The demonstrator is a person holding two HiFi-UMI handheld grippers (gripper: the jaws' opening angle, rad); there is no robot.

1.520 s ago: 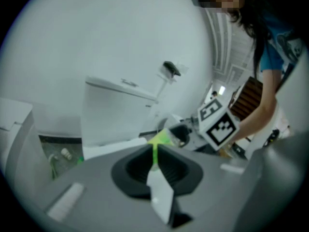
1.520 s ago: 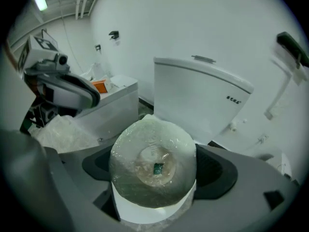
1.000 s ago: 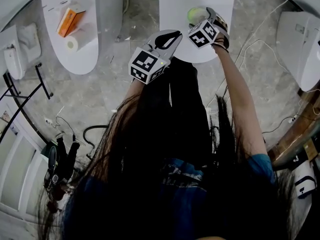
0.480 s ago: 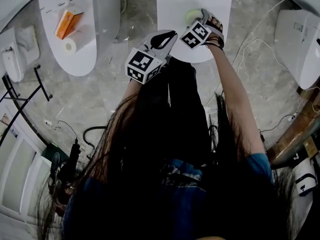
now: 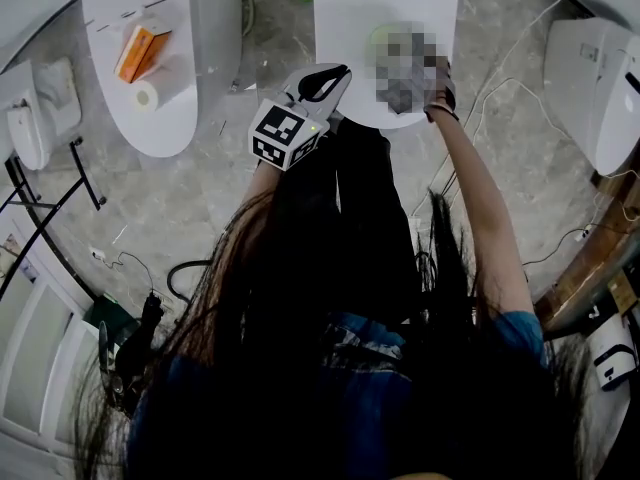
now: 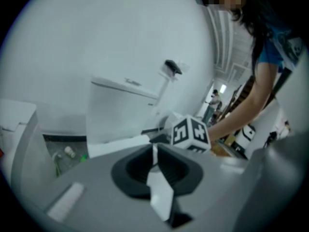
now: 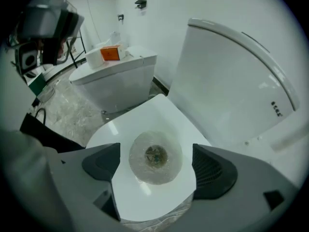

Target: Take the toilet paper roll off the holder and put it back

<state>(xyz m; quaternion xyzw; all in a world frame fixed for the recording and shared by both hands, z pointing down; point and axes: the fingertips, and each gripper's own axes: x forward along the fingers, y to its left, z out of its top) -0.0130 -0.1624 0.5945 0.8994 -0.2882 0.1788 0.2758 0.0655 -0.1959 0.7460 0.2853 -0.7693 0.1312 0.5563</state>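
Observation:
A toilet paper roll (image 7: 155,157) in clear wrap stands on end on the closed white toilet lid (image 7: 145,117). My right gripper (image 7: 155,162) hangs open right over it, a jaw on each side and neither touching. In the head view the roll (image 5: 380,36) peeks out at the lid's far part, and a mosaic patch covers the right gripper. My left gripper (image 5: 325,78) is shut on nothing at the lid's near left edge. The left gripper view shows its closed jaws (image 6: 154,151) and the right gripper's marker cube (image 6: 190,133) beyond. No holder is visible.
A second toilet (image 5: 150,118) stands to the left, with an orange box (image 5: 135,48) and another paper roll (image 5: 147,94) on it. A third white fixture (image 5: 600,78) is at the right. Cables run over the grey floor. The raised tank (image 7: 231,76) stands behind the lid.
The right gripper has moved forward over the lid and now sits above the roll. The left gripper has shifted only slightly and stays shut.

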